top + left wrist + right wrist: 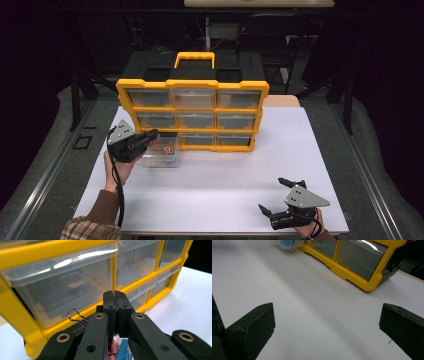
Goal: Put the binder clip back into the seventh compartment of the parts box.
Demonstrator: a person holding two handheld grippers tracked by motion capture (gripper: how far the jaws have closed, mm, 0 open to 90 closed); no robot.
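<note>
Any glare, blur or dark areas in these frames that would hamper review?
High view: dark surroundings, white table evenly lit. Left gripper view: glare streaks on the clear drawer fronts, near jaws soft. Right gripper view: far drawer and table blurred, jaws dark and out of focus.

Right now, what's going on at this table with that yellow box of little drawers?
A person works with a hand-held gripper in each hand. The left gripper is shut on a small wire clip, above a clear drawer pulled out of the yellow organizer and set on the white table. The drawer holds small coloured items. The right gripper rests open near the table's front edge, holding nothing.
</note>
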